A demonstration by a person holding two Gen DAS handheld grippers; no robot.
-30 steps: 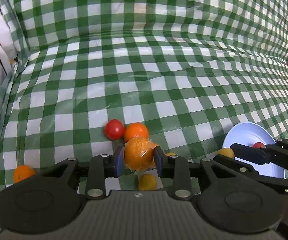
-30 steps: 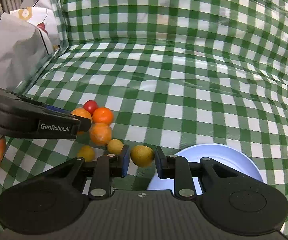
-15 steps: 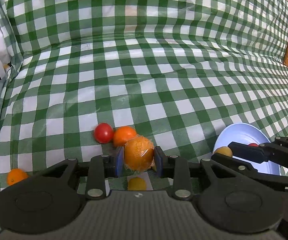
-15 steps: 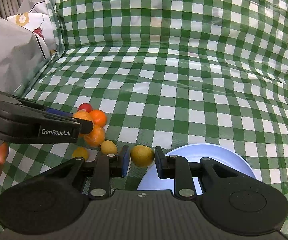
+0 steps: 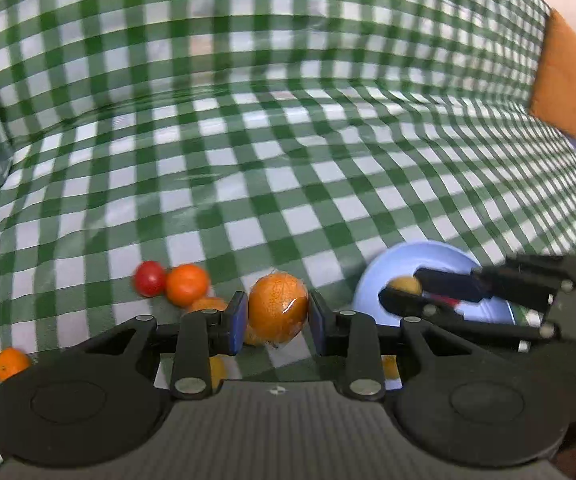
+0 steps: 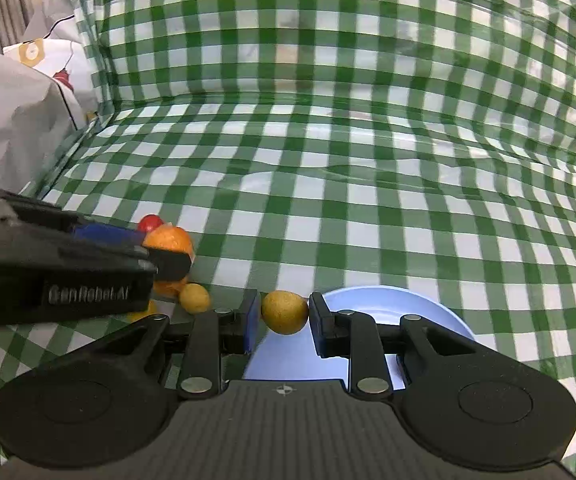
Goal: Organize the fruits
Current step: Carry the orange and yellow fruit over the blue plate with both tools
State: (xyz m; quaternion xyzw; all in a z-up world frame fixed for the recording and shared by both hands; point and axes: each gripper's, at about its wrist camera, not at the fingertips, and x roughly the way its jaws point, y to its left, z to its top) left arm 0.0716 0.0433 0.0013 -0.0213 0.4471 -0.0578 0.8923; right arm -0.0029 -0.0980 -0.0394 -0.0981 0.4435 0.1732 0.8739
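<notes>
Firmly, the left gripper (image 5: 276, 317) pinches a round, glossy plastic-wrapped orange (image 5: 278, 307) between its blue pads, lifted above the green checked cloth (image 5: 247, 140). Meanwhile the right gripper (image 6: 283, 314) clamps a small, matte, yellow-brown oval fruit (image 6: 284, 312), its long axis lying left to right, at the near left rim of the smooth, round, pale blue plate (image 6: 428, 308). Loose fruit sits left: a red tomato (image 5: 149, 278), a tangerine (image 5: 187, 284).
</notes>
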